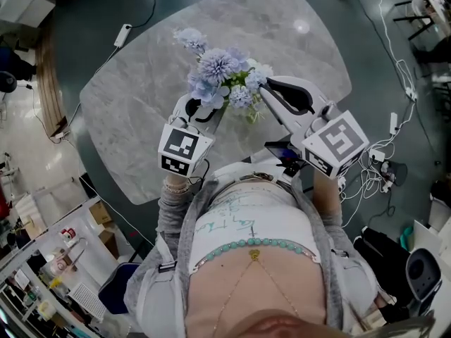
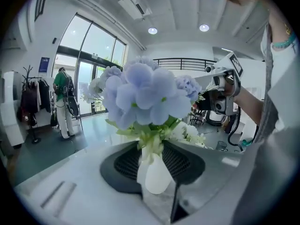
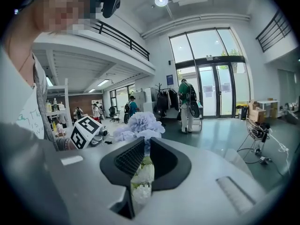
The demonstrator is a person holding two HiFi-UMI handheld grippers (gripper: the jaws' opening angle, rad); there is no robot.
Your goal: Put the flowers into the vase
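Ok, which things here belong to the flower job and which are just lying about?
Job: flowers, white vase, left gripper gripping it, right gripper closed on the flowers, table.
Lying about: power strip, cables, cardboard box, all on the floor.

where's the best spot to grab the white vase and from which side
Probably best to grip the white vase across its rounded body, just under the narrow neck, coming in from the side below the blooms. It is upright and the blue flowers spread wide over its mouth, so the top is blocked. The left gripper clamps it that way.
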